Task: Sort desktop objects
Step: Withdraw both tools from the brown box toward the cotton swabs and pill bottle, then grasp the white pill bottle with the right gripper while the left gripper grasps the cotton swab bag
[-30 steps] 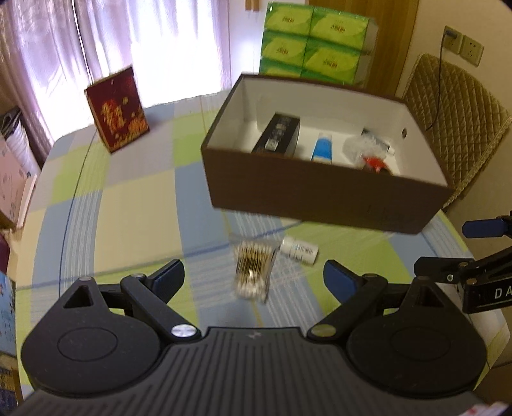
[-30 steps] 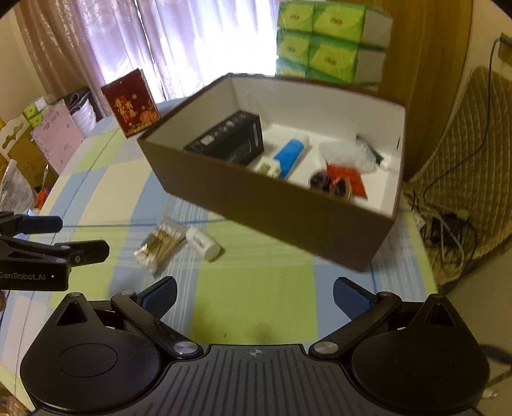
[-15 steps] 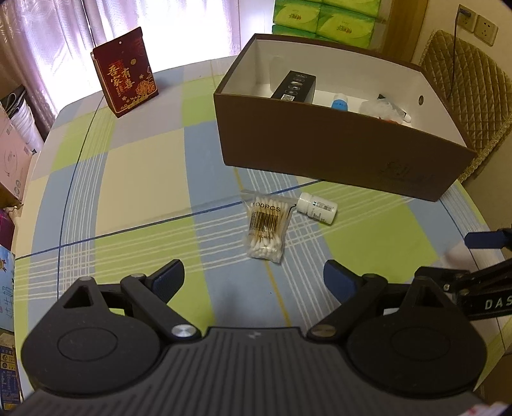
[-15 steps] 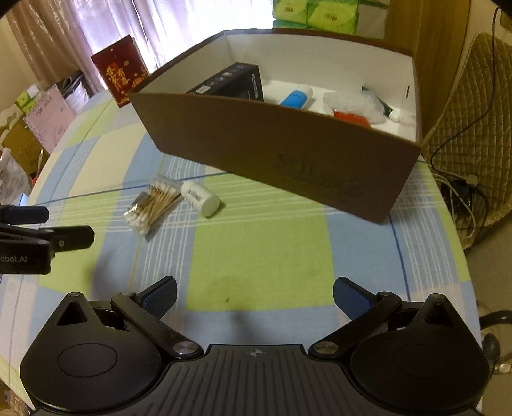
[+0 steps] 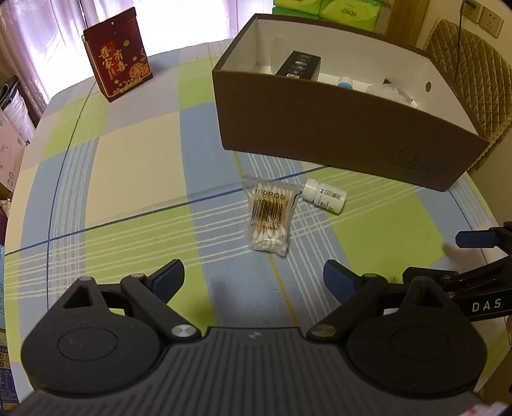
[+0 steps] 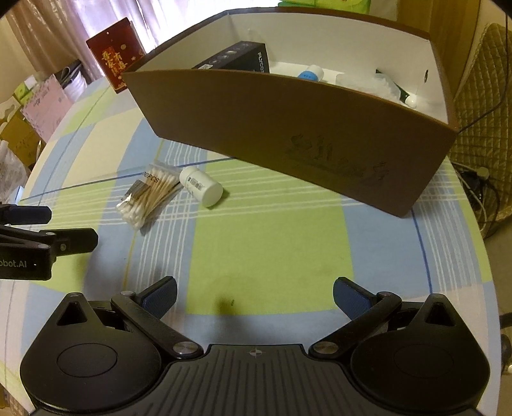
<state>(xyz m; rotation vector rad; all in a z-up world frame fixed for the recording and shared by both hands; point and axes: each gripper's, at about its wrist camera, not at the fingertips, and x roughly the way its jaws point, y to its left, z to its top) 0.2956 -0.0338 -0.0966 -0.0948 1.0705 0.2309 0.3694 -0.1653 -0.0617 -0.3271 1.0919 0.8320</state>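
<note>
A clear bag of cotton swabs [image 5: 268, 219] lies on the checked tablecloth, touching a small white pill bottle [image 5: 324, 195] on its side. Both lie just in front of a brown open box [image 5: 345, 140] that holds a black carton [image 5: 299, 65], a blue-capped tube and a plastic bag. In the right wrist view the swabs [image 6: 150, 195] and bottle [image 6: 201, 186] lie ahead to the left, the box [image 6: 288, 134] behind them. My left gripper [image 5: 254, 281] is open and empty, just short of the swabs. My right gripper [image 6: 254, 296] is open and empty over bare cloth.
A red gift box [image 5: 116, 73] stands at the table's far left. Green tissue packs [image 5: 326, 8] sit behind the brown box. A quilted chair [image 5: 470, 64] is at the right. The table edge curves close on the right [image 6: 480, 256].
Both grippers have come lower and closer to the table. The swabs and bottle now appear larger and nearer. Both grippers stay open.
</note>
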